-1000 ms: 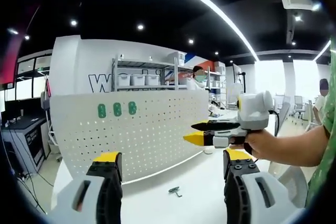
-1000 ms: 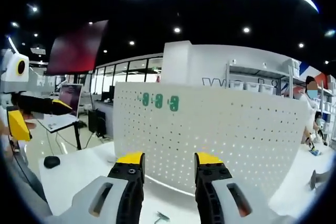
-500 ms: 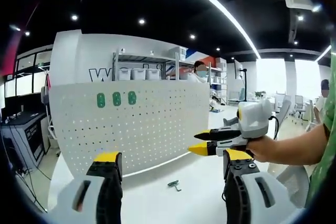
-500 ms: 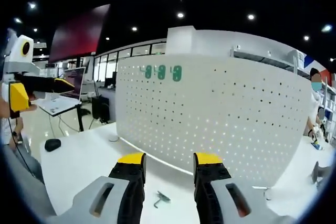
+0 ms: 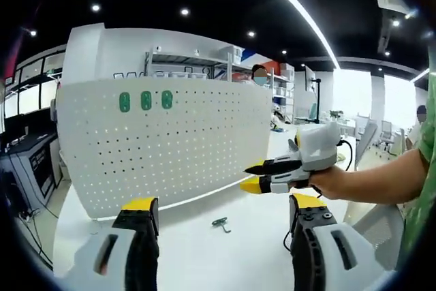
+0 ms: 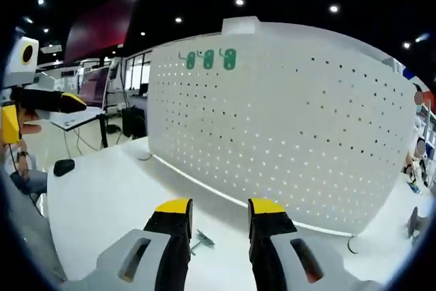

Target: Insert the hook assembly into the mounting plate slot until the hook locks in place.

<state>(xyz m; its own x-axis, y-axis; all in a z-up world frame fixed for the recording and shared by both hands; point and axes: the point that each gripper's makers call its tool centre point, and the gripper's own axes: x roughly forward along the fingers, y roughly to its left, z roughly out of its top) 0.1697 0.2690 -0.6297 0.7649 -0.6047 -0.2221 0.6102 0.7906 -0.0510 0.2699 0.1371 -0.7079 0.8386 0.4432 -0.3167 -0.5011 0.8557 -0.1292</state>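
Note:
A white pegboard mounting plate (image 5: 170, 144) (image 6: 293, 134) stands upright on the white table, with three green pieces (image 5: 145, 101) (image 6: 208, 59) fixed near its top. A small metal hook (image 5: 219, 223) (image 6: 200, 240) lies loose on the table in front of the plate. My left gripper (image 5: 225, 204) is open above the table, nothing between its fingers; it also enters the right gripper view at the left edge (image 6: 41, 103). My right gripper (image 6: 219, 206) hangs narrowly open just above the hook, holding nothing. In the left gripper view it (image 5: 262, 175) comes in from the right, held by a hand.
A computer mouse (image 6: 63, 166) lies at the table's left end, with a desk and monitor (image 6: 92, 90) beyond. Shelving with bins (image 5: 194, 63) and a person stand behind the plate. A cable (image 6: 351, 243) runs by the plate's right foot.
Both views have dropped and closed in on the plate and table, so the hook sits nearer the jaws. The right gripper has tilted lower. The hook stays where it lay.

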